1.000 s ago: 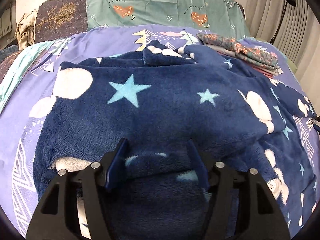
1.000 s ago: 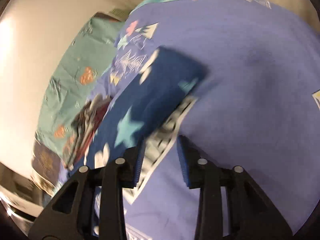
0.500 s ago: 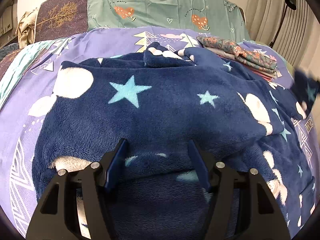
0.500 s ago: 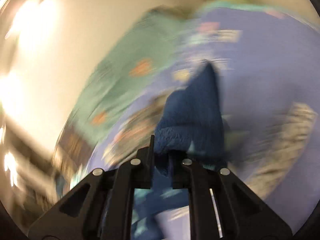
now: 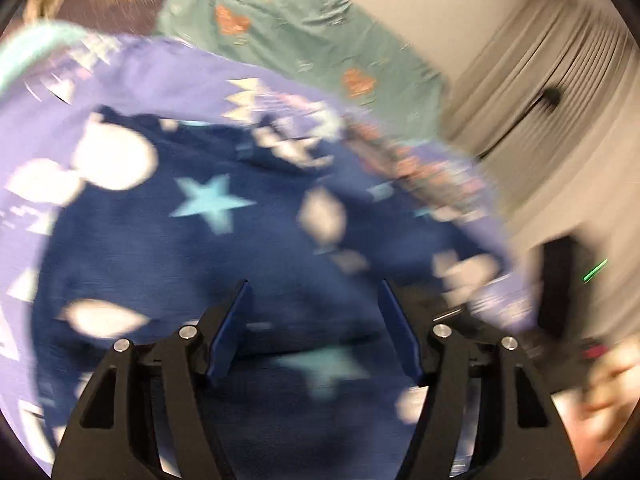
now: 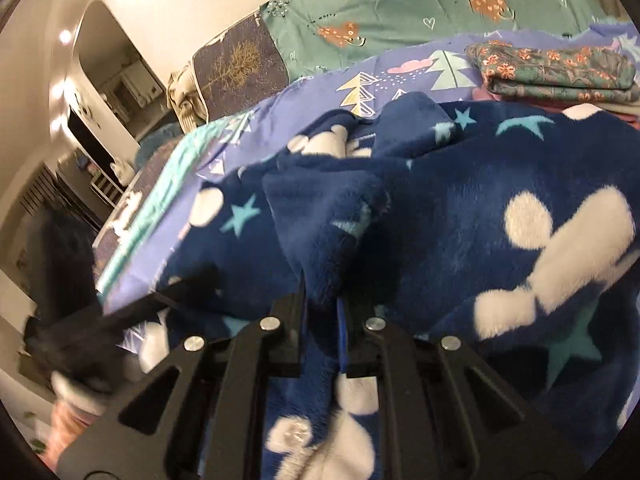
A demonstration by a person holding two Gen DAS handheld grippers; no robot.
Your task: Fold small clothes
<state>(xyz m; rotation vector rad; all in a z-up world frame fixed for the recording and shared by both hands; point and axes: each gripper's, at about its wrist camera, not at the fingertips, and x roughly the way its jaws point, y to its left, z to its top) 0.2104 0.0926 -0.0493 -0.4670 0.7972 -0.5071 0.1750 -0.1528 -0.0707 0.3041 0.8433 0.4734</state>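
My matt black plastic right gripper (image 6: 322,304) pinches a plush, fuzzy navy fleece garment (image 6: 460,216). It lies on a smooth purple cotton-like bedsheet (image 6: 404,62).

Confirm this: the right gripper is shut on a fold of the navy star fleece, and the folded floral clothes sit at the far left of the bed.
One thing is wrong: the side. In the right wrist view the folded floral clothes sit at the far right of the bed, beyond the navy star fleece. The right gripper is indeed shut on a fold of that fleece.
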